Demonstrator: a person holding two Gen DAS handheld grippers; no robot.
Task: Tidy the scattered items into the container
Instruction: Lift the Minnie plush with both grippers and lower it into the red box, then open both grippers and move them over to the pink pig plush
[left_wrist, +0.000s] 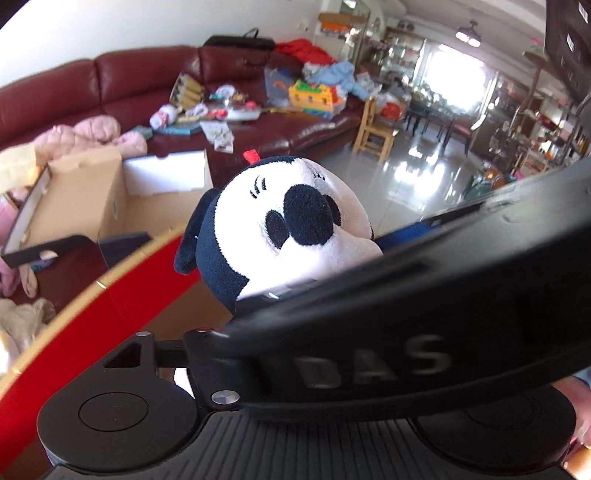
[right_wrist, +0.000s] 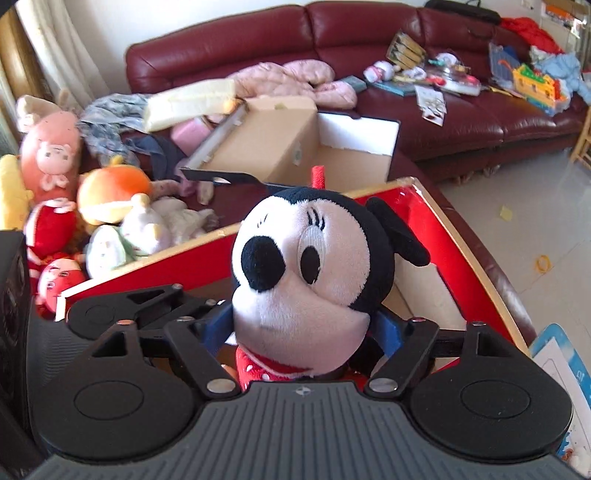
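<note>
Surrounding sofa: dark red leather, strewn with clothes, books and toys; a pile of soft toys lies at its left end, still loose.
Red box: the likely container, open-topped, pale-rimmed, directly under both grippers. An open cardboard box sits just behind it.
Mouse plush: upright, face towards the right wrist camera, body low between the box walls and head above the rim.
Right gripper: fingers spread wide, one on each side of the plush's neck.
Left gripper: its view is largely blocked by the right gripper's body. One finger stands far out and the other is hidden, so whether it grips anything cannot be told.
Blue pads: just beside the neck, apparently not pressing, so the toy looks released.
Advice: lift the grippers straight up so the pads clear the wide head without dragging the toy out. Keep both bodies apart, then go to the toy pile.
</note>
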